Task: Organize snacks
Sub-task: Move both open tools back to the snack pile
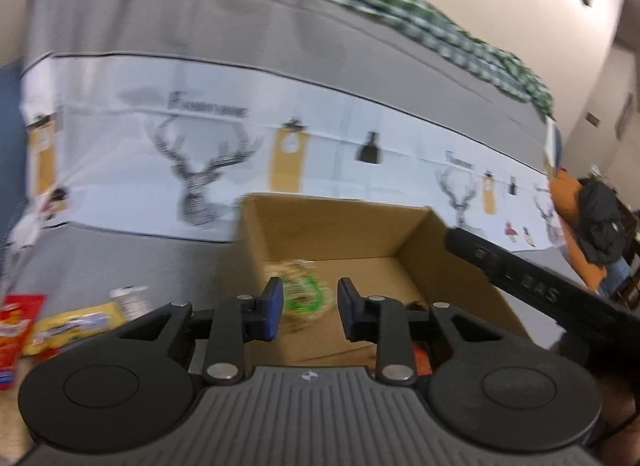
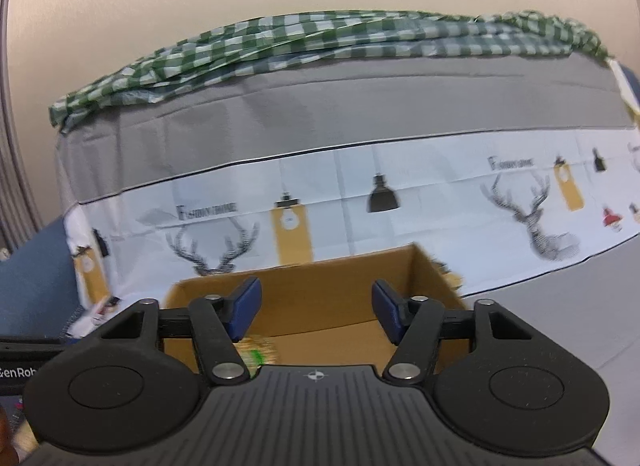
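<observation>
My left claw [image 1: 307, 308] hangs open over the cardboard box [image 1: 332, 225], nothing between its pads. Below it, inside the box, lies 1 blurred snack pack [image 1: 304, 298], pale with green print. My right claw [image 2: 316, 312] is open and empty too. A yellow packet [image 1: 74, 326] and a red packet [image 1: 14, 330] lie left of the box.

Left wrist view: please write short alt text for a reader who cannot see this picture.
The left gripper, jaws apart and holding nothing, points into an open cardboard box with a blurred green-printed snack packet on its floor. A red packet and a yellow packet lie outside at left; the right gripper reaches in from the right.
</observation>
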Motion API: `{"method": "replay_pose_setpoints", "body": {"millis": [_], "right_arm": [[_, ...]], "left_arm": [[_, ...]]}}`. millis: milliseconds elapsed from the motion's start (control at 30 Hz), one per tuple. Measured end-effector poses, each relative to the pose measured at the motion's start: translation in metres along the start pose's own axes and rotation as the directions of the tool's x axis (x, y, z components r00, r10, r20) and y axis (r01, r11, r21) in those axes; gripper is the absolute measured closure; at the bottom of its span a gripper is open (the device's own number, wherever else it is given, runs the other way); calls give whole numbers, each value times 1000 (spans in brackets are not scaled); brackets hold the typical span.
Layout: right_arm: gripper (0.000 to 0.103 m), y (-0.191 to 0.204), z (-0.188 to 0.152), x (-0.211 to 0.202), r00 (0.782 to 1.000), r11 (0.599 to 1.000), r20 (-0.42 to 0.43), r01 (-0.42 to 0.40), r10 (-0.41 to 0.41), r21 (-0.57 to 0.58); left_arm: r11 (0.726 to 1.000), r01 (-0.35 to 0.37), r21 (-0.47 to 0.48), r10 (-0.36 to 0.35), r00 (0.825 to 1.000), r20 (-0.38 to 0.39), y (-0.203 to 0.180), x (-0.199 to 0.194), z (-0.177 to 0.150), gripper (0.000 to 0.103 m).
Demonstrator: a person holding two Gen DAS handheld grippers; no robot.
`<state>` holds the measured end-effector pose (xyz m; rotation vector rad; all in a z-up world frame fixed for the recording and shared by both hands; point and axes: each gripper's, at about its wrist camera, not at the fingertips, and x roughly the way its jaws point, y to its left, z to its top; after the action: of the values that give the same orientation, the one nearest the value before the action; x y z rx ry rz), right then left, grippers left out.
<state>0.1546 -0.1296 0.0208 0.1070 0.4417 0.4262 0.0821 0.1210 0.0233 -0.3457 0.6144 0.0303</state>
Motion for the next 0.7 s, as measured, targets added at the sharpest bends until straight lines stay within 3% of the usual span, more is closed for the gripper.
{"method": "replay_pose_setpoints", "body": {"millis": [67, 167, 333, 433, 600, 700], "right_arm": [[59, 12, -2, 0, 999, 999, -7, -39, 39, 26], [69, 31, -4, -4, 995, 993, -11, -99, 99, 57], [69, 75, -13, -14, 984, 982, -18, -175, 177, 77], [68, 108, -26, -13, 978, 978, -42, -202, 204, 57], [68, 167, -56, -1, 964, 969, -122, -243, 237, -38], [64, 200, -77, 15, 966, 967, -174, -214, 189, -140]], "left_arm": [[999, -40, -23, 40, 999, -4, 23, -11, 7, 70], [991, -120, -56, 120, 993, 2, 60, -27, 9, 70], [955, -277, -106, 278, 961, -6, 117, -35, -14, 70], [921, -377, -102, 374, 926, -49, 142, -32, -14, 70], [901, -423, -99, 411, 904, -116, 164, -22, -16, 69], [899, -428, -92, 416, 901, -125, 168, -18, -16, 68]]}}
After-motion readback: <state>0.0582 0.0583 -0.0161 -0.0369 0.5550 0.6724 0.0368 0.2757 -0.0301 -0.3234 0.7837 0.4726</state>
